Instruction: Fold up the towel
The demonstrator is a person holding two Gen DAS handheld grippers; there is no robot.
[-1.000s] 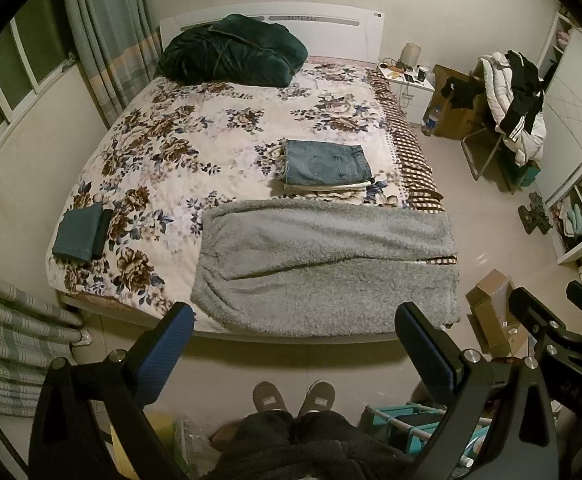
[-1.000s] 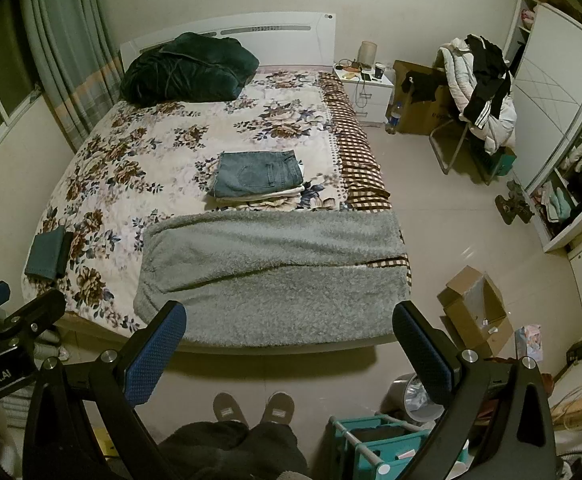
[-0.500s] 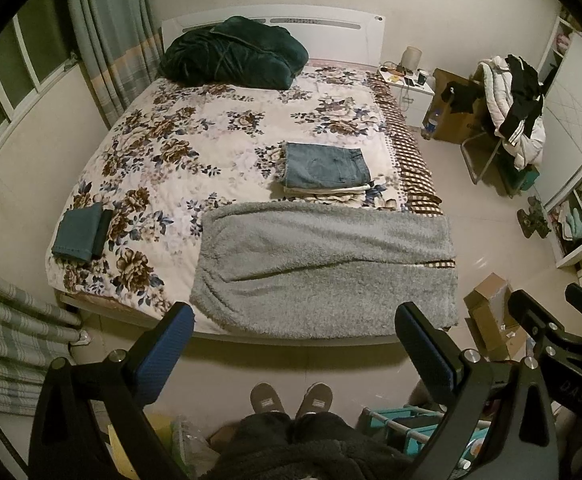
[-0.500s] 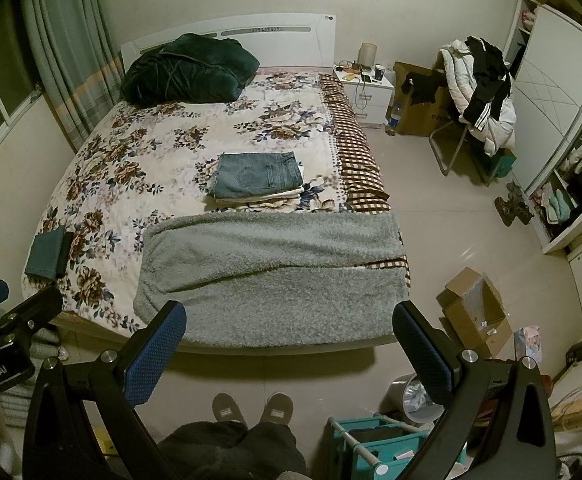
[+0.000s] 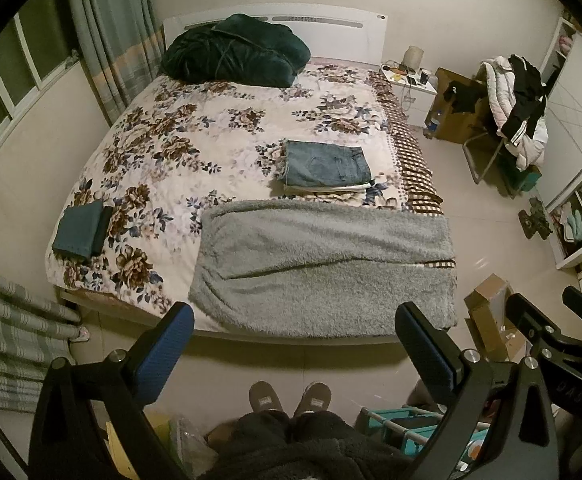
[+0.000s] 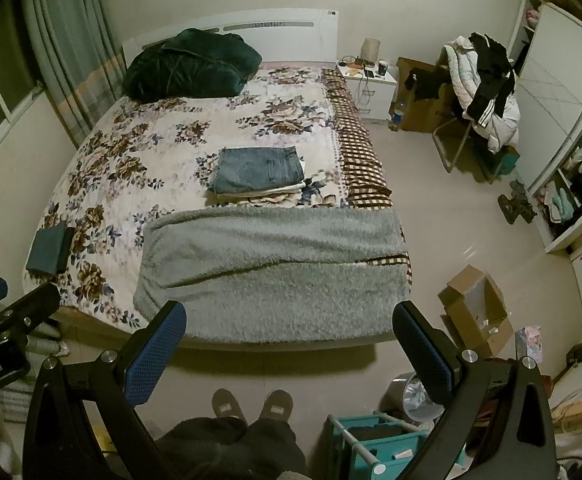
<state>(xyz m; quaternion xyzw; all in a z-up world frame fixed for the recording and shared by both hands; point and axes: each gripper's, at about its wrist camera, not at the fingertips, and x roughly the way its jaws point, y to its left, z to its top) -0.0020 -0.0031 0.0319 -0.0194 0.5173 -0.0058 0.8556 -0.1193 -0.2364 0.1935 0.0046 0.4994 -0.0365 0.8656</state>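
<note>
Both claws, left (image 5: 293, 340) and right (image 6: 289, 338), hang wide apart and empty. Just ahead, the gray towel (image 5: 323, 264) sprawls on the bed's (image 5: 211, 152) near edge; looks thick, floppy, so I'd pinch corners.

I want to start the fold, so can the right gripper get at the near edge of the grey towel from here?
Probably yes. The right gripper hangs above the grey towel with its jaws wide open, and nothing lies between them and the near edge.
</note>
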